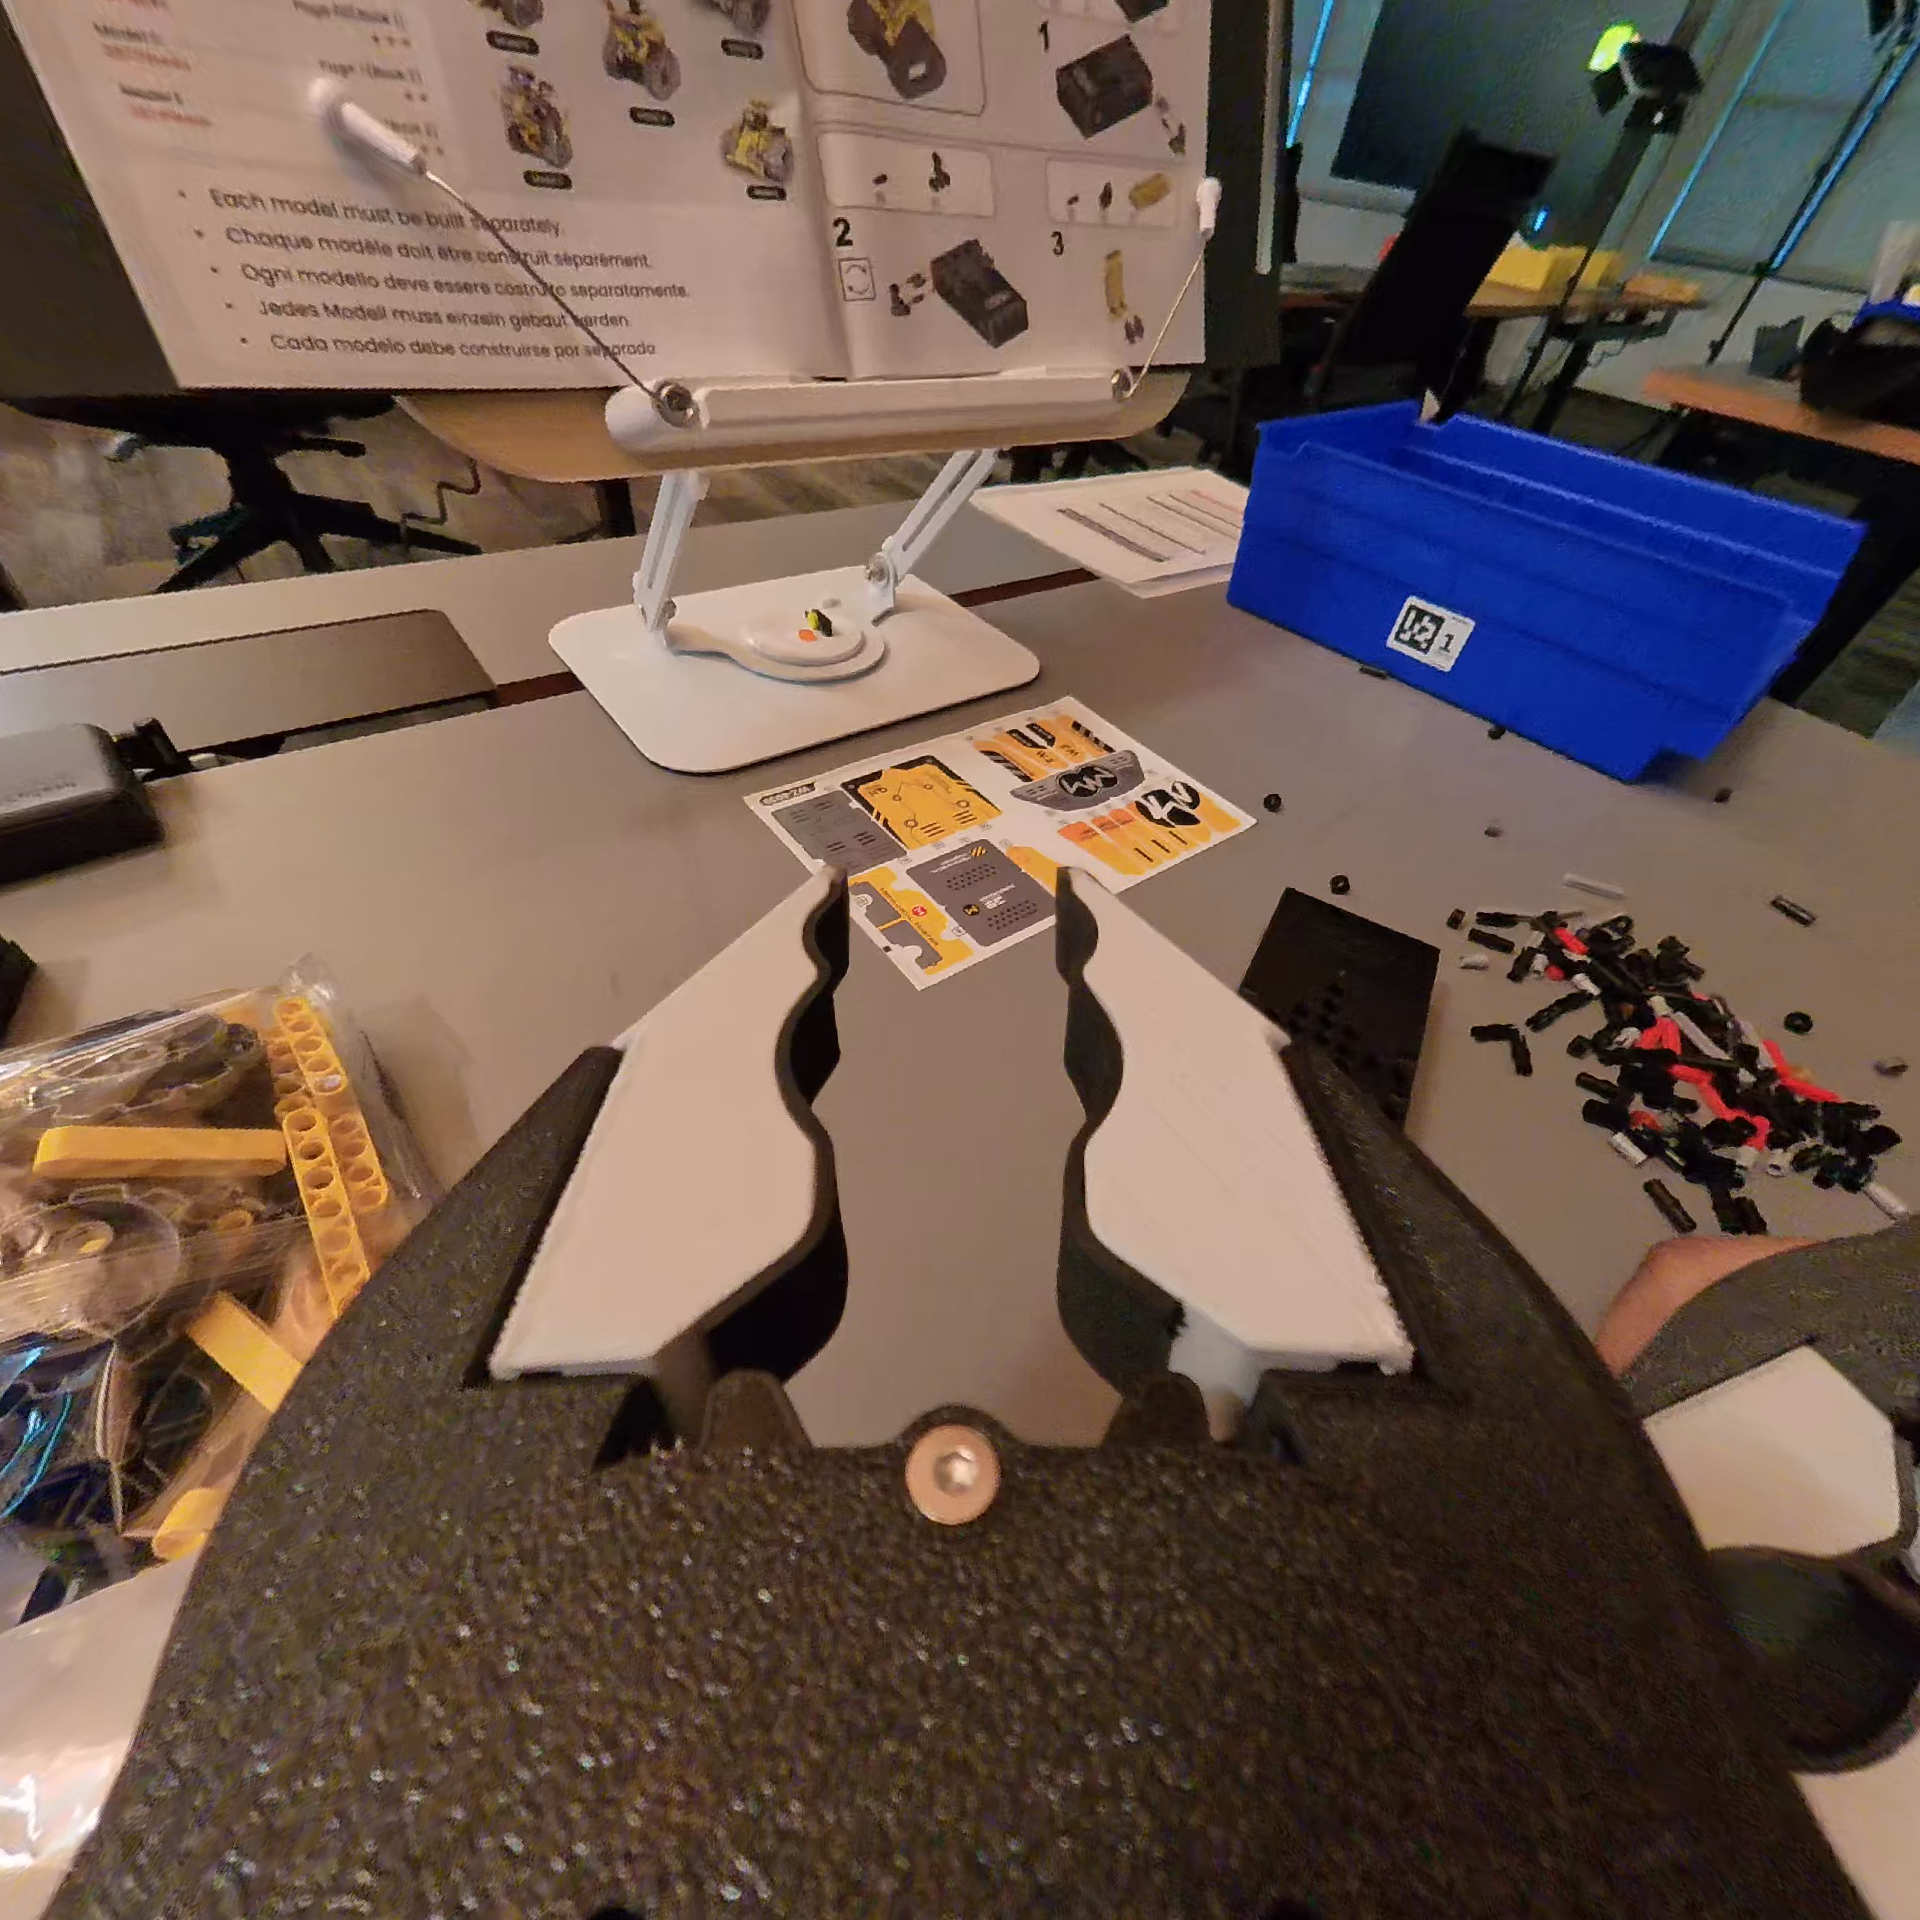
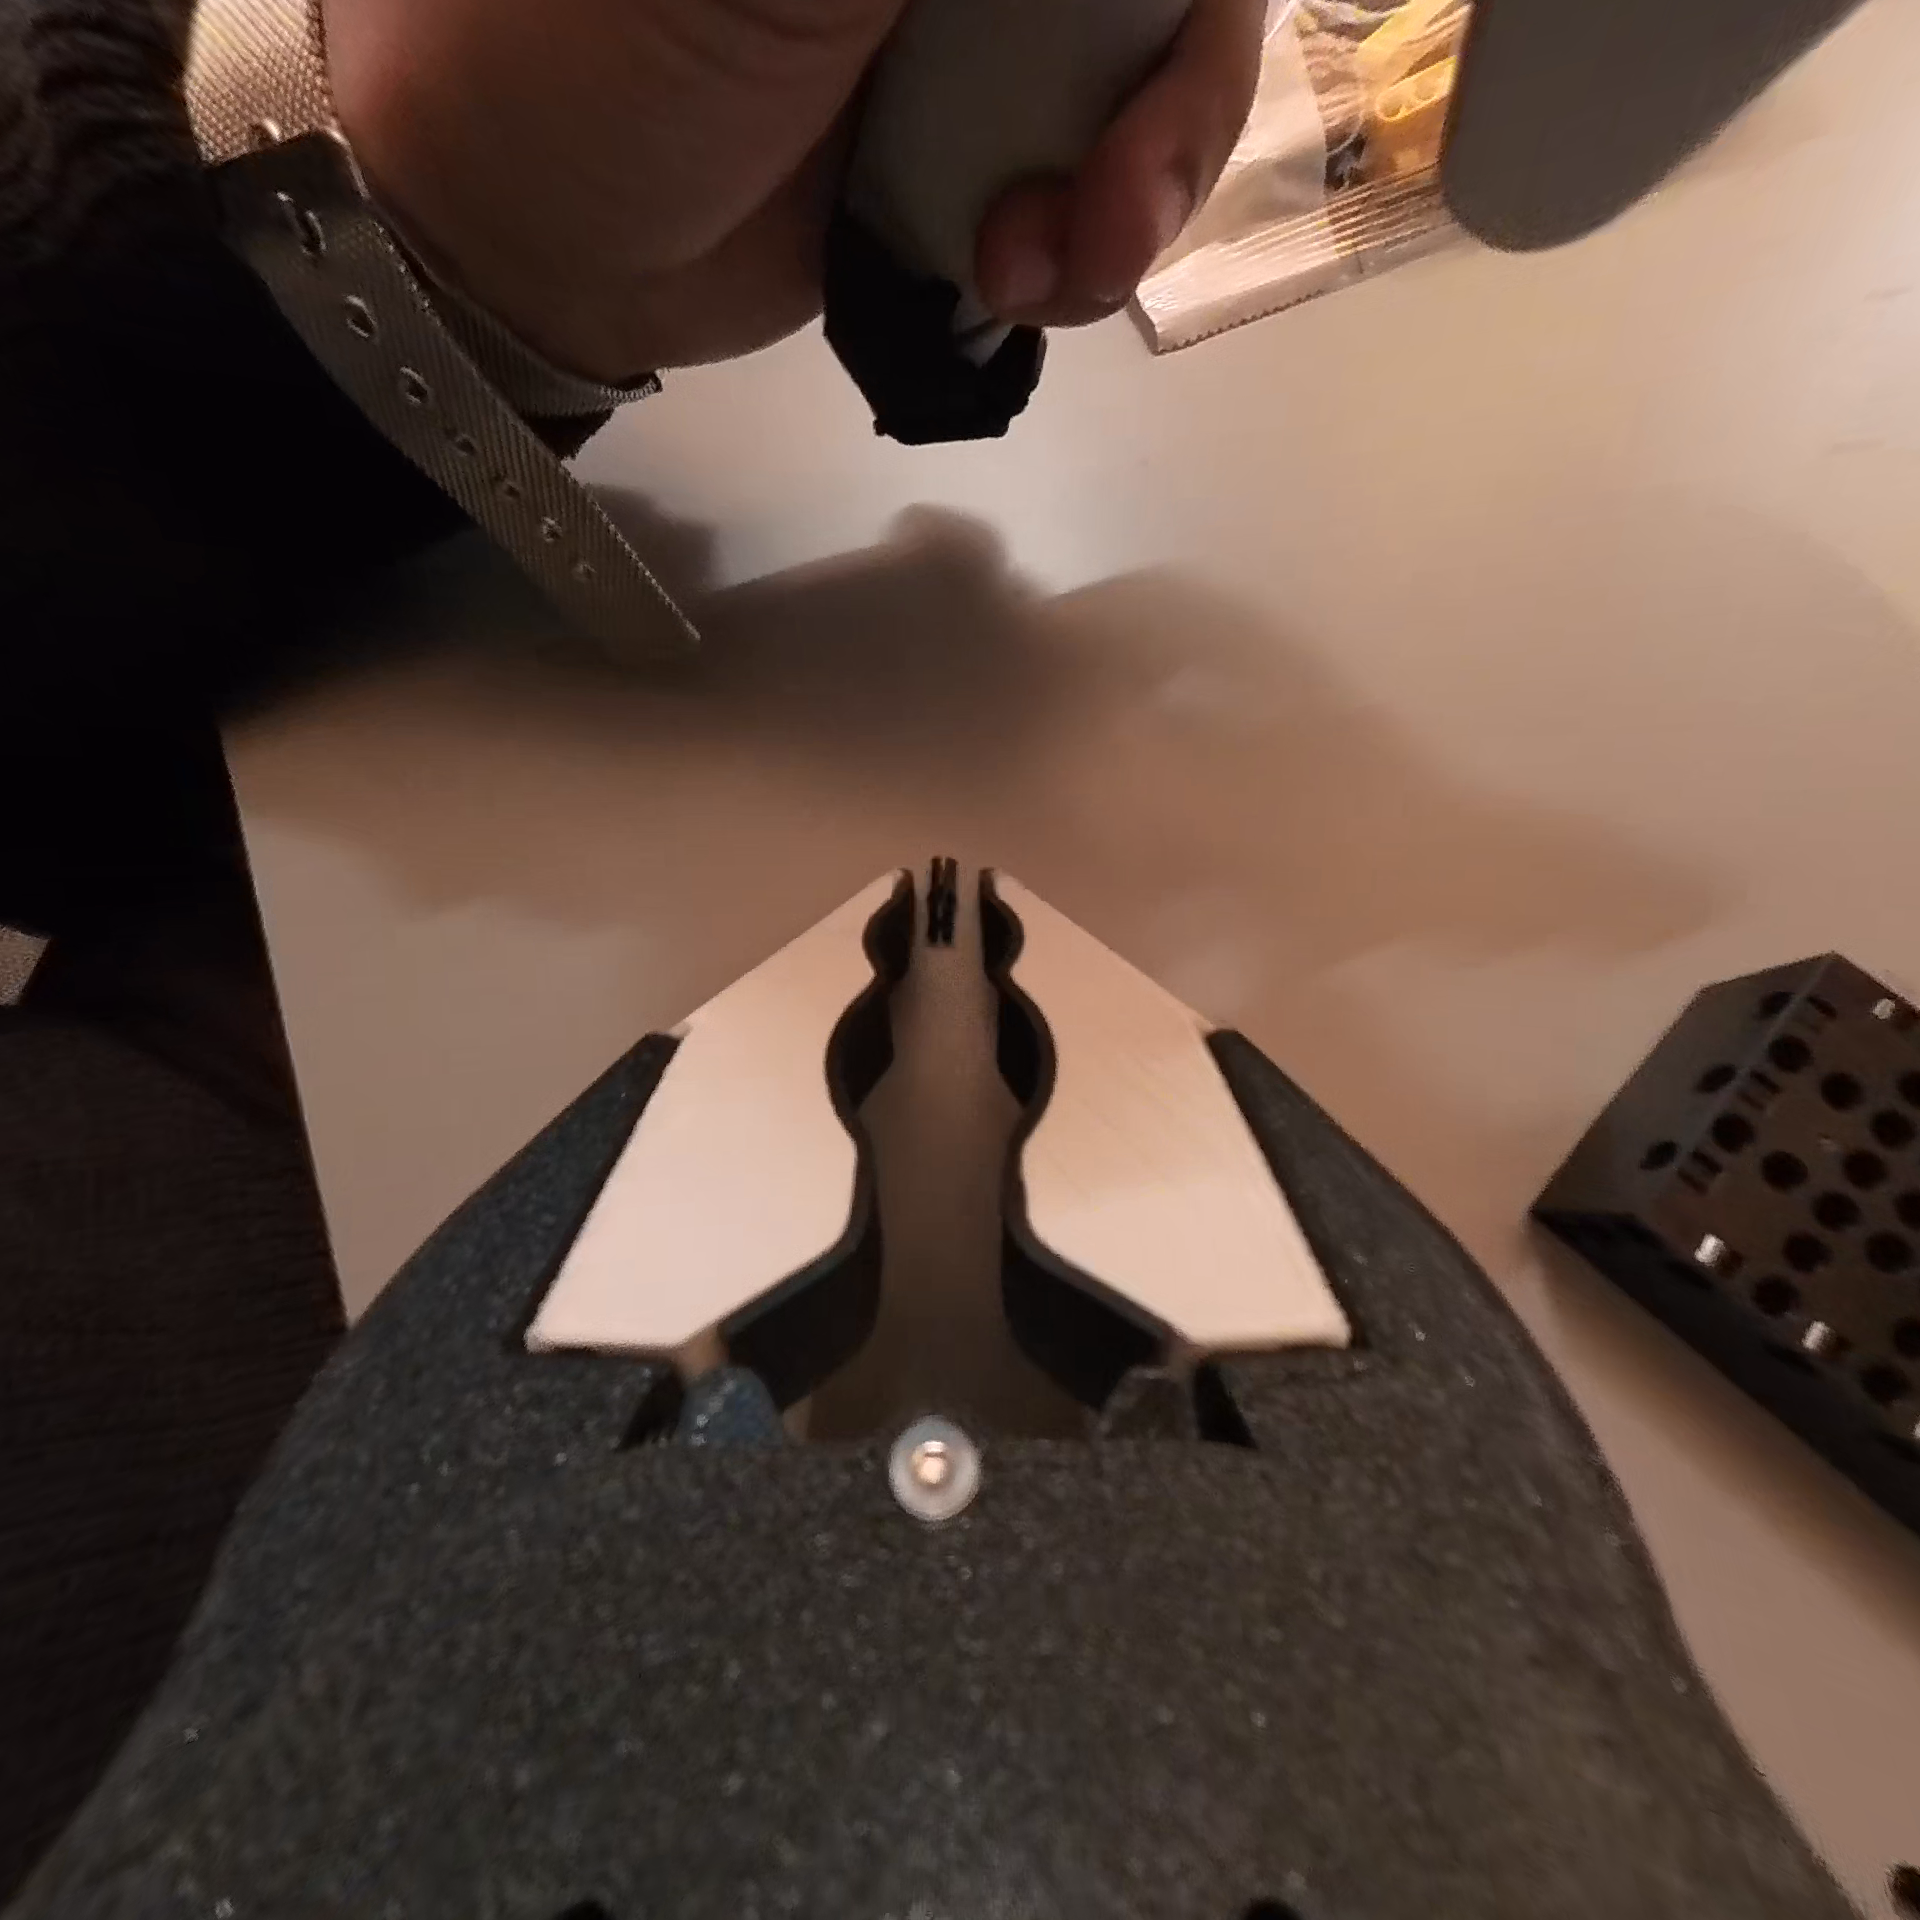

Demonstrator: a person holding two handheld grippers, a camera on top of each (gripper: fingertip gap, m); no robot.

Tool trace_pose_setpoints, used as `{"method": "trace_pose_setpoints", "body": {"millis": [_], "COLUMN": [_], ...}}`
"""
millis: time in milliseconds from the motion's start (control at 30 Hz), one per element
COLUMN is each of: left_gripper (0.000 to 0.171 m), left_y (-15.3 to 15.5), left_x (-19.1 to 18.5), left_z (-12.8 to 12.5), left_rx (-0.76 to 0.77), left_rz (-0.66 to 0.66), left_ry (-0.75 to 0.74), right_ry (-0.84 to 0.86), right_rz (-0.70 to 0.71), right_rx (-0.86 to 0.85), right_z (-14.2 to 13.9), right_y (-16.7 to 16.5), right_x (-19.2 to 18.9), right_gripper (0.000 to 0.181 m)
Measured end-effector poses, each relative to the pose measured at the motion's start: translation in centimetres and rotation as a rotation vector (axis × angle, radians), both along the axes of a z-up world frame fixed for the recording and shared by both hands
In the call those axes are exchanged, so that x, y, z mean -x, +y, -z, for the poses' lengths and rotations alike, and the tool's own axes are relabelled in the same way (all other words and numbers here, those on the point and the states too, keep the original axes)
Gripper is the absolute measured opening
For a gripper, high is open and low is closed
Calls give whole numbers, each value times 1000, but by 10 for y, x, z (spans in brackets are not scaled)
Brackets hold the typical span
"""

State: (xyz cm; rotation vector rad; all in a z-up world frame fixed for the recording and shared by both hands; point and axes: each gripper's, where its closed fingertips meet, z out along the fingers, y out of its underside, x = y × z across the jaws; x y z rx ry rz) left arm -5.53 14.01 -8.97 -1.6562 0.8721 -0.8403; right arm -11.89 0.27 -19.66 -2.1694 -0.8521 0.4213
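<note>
My left gripper (image 1: 948, 894) is open and empty, held above the grey table with its tips over a yellow and grey sticker sheet (image 1: 997, 831). A black perforated block (image 1: 1340, 992) lies just right of its right finger. My right gripper (image 2: 942, 883) is shut on a small black pin (image 2: 942, 902) at its tips, above the bare table. The same black perforated block (image 2: 1766, 1174) lies to its right. A person's hand (image 2: 644, 156) holding the other gripper's handle shows at the top of the right wrist view.
A pile of small black, red and grey pins (image 1: 1683, 1060) lies at right. A blue bin (image 1: 1538, 582) stands behind it. A white stand (image 1: 800, 665) holds an open instruction booklet (image 1: 644, 187). Clear bags of yellow parts (image 1: 177, 1195) lie at left. The left gripper's tips are roughly 20 centimetres from the right gripper's. Both grippers' tips are roughly 15 centimetres from the black perforated block (image 1: 1340, 992).
</note>
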Motion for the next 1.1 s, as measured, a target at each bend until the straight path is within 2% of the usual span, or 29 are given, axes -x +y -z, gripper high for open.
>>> {"method": "trace_pose_setpoints", "body": {"millis": [233, 367, 467, 600, 700, 767, 867, 1100], "left_gripper": [39, 39, 39, 39, 39, 39, 39, 39], "left_y": [-5, -2, -1, 2, 1, 0, 3, 10], "left_x": [-2, -1, -1, 1, -1, -1, -2, 0], "left_z": [0, 2, 3, 6, 7, 9, 16, 27], "left_rx": [3, 12, 43, 87, 107, 107, 103, 129], "left_rz": [16, 7, 13, 15, 26, 26, 15, -12], "left_ry": [-6, -5, -23, -42, -52, -43, -15, 7], "right_ry": [71, 76, 64, -23, 11, 19, 10, -42], "right_rz": [57, 183, 412, 865, 1132, 1197, 1189, 1126], "right_rx": [-48, -134, -194, -241, -210, -164, -99, -72], "right_z": [-24, -45, -60, -64, -48, -30, -12, -7], "right_y": [-10, -10, -15, -56, -99, -114, -117, -104], "right_x": [-20, -66, -147, -317, -426, -466, -485, -484], "right_gripper": [15, 15, 15, 15, 16, 18, 18, 18]}}
